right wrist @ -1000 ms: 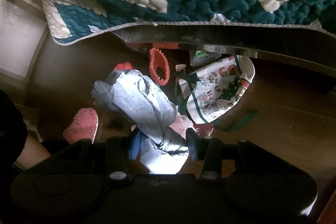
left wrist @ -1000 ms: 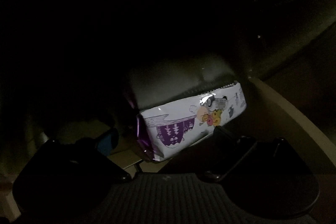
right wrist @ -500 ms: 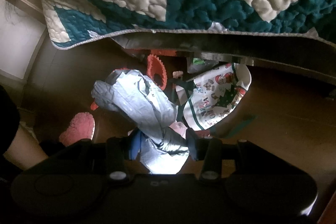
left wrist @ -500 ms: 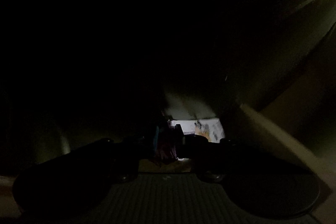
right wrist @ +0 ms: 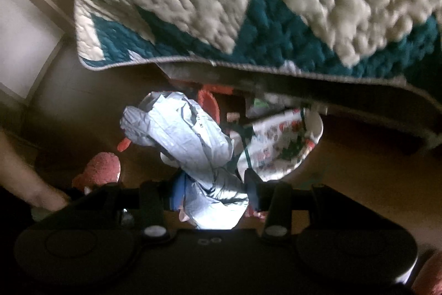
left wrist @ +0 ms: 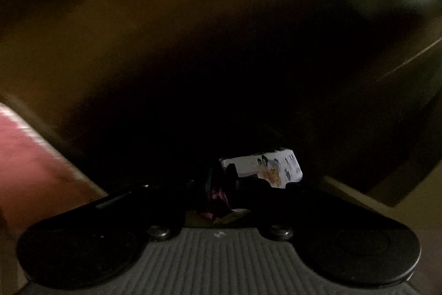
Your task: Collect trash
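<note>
**Wrapper pinched, bag held**

Where the left wrist view goes almost black, left gripper (left wrist: pixel 221 184) seen with fingers pressed together on the purple end of a snack wrapper (left wrist: pixel 265 166); white printed body of the wrapper sticking out to the right, just past the fingertips. Blurred reddish patch (left wrist: pixel 30 156) at near left; bright glare at far right.

In the right wrist view, right gripper (right wrist: pixel 211 191) half closed around the neck of a pale grey plastic bag (right wrist: pixel 182 134), pads pressing its sides. Bag bulging away toward the far side, over a brown floor (right wrist: pixel 359 170). Printed cloth tote (right wrist: pixel 281 145) just right of the bag. Pink slipper (right wrist: pixel 102 166) at near left. Teal-and-cream quilt (right wrist: pixel 262 4) overhanging at the far side.
</note>
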A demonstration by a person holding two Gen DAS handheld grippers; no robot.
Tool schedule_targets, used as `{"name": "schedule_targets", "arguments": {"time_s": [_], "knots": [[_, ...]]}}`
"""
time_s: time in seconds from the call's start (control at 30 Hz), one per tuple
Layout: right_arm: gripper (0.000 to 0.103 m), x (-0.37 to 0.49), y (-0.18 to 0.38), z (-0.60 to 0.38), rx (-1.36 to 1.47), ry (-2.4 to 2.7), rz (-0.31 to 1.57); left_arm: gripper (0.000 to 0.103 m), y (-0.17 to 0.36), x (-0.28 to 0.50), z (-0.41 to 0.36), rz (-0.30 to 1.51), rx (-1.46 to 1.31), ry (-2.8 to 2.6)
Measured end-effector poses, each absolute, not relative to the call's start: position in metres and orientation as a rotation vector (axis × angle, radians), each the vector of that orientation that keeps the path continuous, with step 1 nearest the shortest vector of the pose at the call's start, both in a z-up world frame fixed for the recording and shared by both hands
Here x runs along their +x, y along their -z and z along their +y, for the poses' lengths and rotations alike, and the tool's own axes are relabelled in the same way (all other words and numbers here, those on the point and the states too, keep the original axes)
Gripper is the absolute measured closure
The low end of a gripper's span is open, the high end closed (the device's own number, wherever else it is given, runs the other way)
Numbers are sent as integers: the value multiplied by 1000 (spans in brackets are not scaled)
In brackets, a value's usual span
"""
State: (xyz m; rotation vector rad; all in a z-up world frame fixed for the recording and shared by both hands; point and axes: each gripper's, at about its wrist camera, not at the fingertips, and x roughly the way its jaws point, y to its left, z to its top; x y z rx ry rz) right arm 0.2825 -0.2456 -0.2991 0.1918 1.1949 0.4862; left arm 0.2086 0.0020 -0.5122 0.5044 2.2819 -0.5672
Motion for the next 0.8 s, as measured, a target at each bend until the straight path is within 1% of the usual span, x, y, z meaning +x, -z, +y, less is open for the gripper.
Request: {"name": "schedule_targets", "arguments": {"time_s": [0.13, 0.23, 0.37, 0.43, 0.5, 0.57, 0.6, 0.73, 0.8], "knots": [[58, 278, 286, -247, 132, -461, 1137, 94, 466, 244, -4, 2138, 516, 508], [58, 276, 275, -250, 113, -435, 1096, 95, 433, 260, -4, 2060, 473, 439], [58, 268, 258, -256, 63, -392, 1037, 95, 376, 260, -8, 1950, 481, 411], [58, 264, 252, -255, 32, -372, 1012, 96, 350, 248, -10, 1912, 489, 413], [58, 258, 243, -252, -2, -356, 986, 97, 330, 234, -19, 1862, 485, 404], [58, 251, 230, -249, -17, -345, 963, 99, 312, 238, -17, 1801, 453, 379], [58, 247, 223, -248, -20, -338, 958, 101, 300, 238, -17, 1771, 427, 362], [58, 227, 181, -255, 38, -279, 915, 101, 252, 239, -18, 1637, 376, 316], [58, 212, 162, -260, 42, -251, 909, 101, 236, 235, -19, 1600, 356, 308]]}}
